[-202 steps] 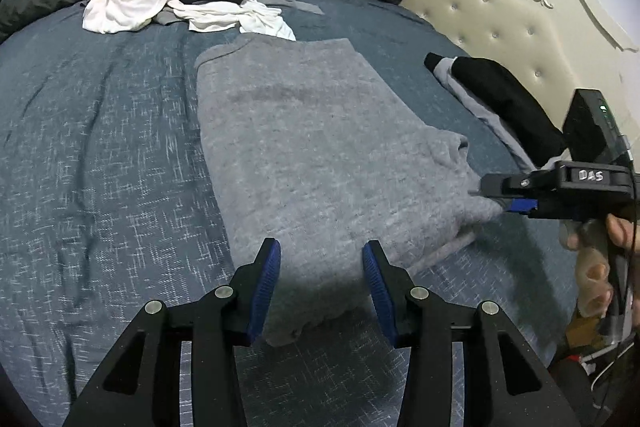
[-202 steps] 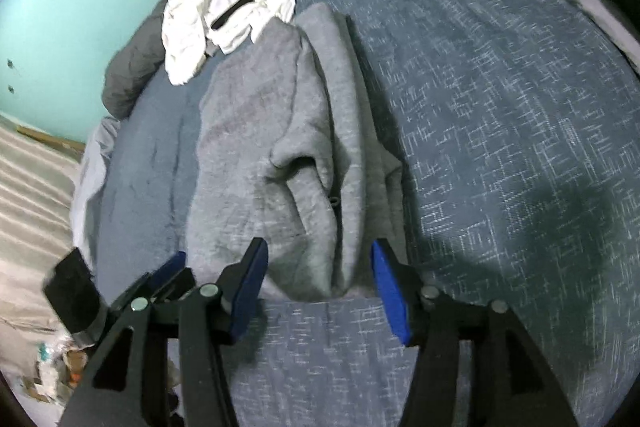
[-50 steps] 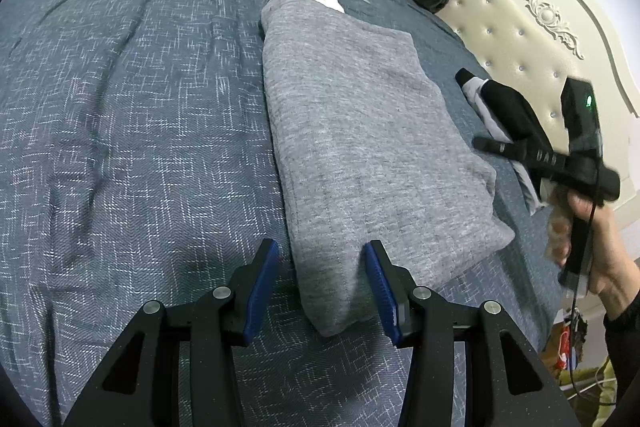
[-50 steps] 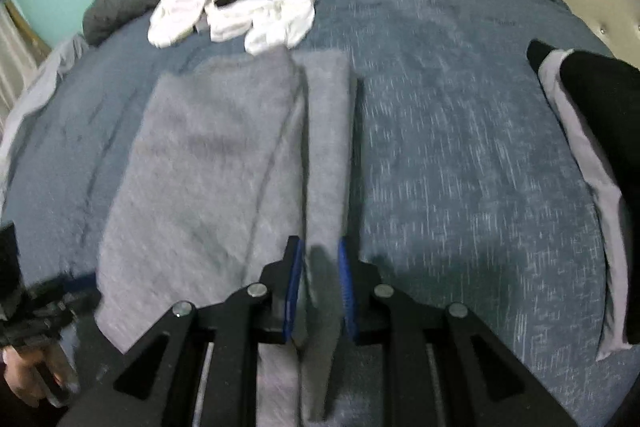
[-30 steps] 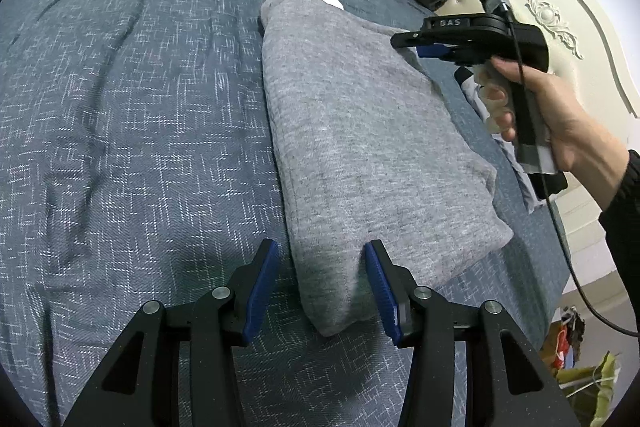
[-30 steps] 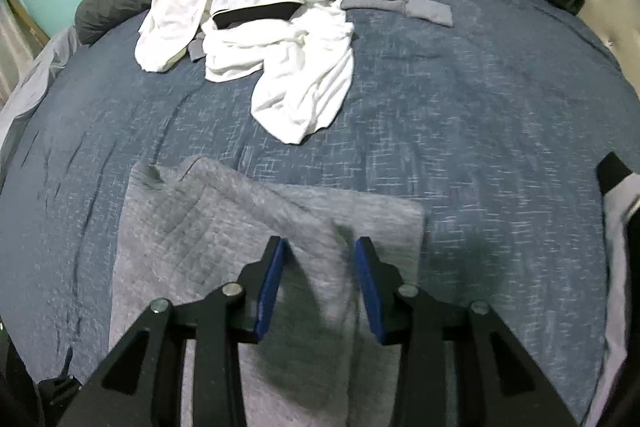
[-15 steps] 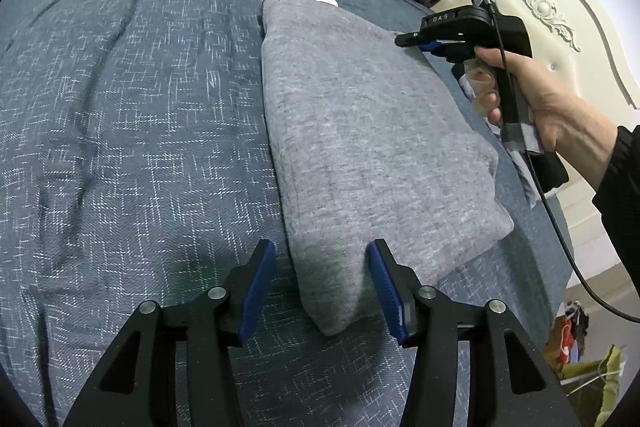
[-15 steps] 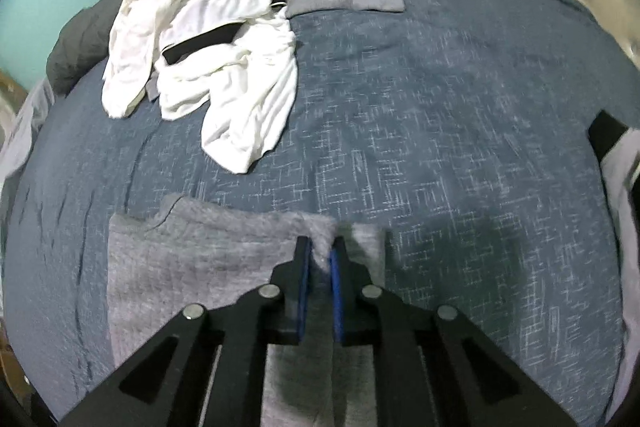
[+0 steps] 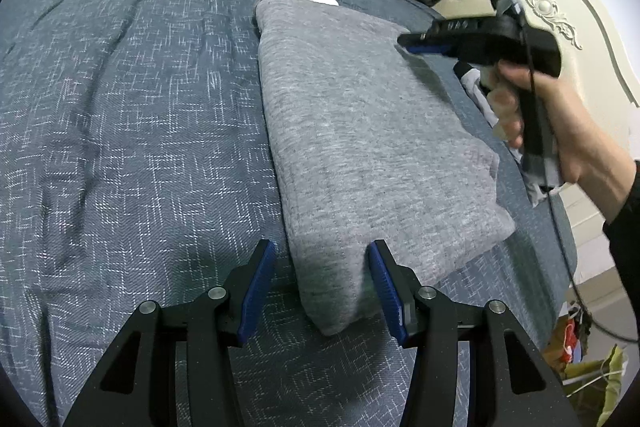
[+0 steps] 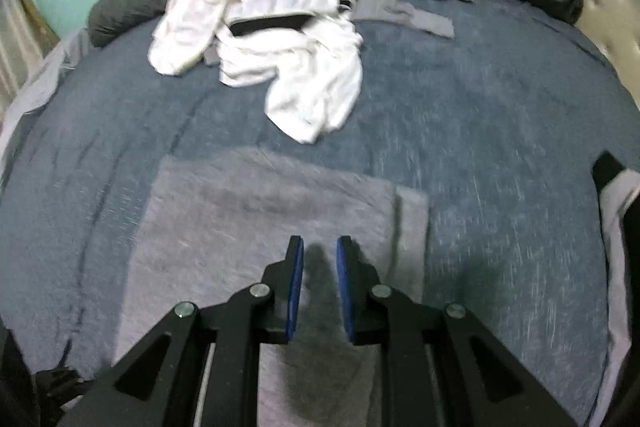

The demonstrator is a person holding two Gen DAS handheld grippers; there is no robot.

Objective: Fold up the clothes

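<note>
Right claw (image 10: 318,285) just reopened, empty above grey garment (image 10: 256,227), left claw (image 9: 322,289) unchanged, half-open astride its corner

A heather-grey garment (image 9: 360,131) lay folded into a long, thick rectangle on the blue bed (image 9: 120,107), its top face flat and smooth, with a narrower lower layer showing as a strip along one long side in the right wrist view. Its near rounded corner sat between the left gripper's (image 9: 322,291) jaws without being pinched. Beyond its far end a crumpled white garment (image 10: 276,39) lay unfolded on the bed.
</note>
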